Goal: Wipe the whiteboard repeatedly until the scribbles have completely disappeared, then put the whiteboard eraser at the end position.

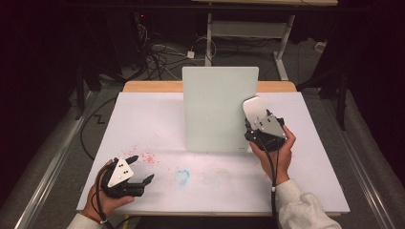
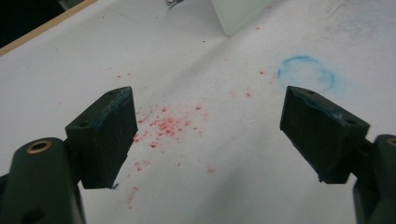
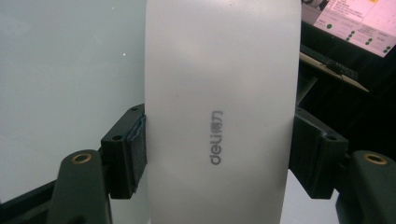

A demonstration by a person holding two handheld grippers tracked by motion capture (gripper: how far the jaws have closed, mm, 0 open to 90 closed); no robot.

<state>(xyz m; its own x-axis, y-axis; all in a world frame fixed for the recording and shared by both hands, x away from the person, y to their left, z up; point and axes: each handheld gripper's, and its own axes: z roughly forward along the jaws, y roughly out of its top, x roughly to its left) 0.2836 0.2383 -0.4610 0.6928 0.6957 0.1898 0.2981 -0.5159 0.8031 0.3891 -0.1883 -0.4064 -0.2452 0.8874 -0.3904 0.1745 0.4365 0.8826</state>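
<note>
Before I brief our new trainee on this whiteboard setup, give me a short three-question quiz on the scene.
1. True or false: the right gripper is shut on the white eraser.
2. What colour are the crumbs in front of the left gripper? A red, B green, C black.
3. Is the whiteboard upright or lying flat?

Key: 1 true; 2 A; 3 upright.

White-covered table (image 1: 143, 119) with wooden far edge, pale upright board (image 1: 217, 109) stood at centre frame, red crumbs (image 1: 148, 156) scattered at lower left, blue ring smudge (image 1: 182, 176) seen at lower centre.
</note>
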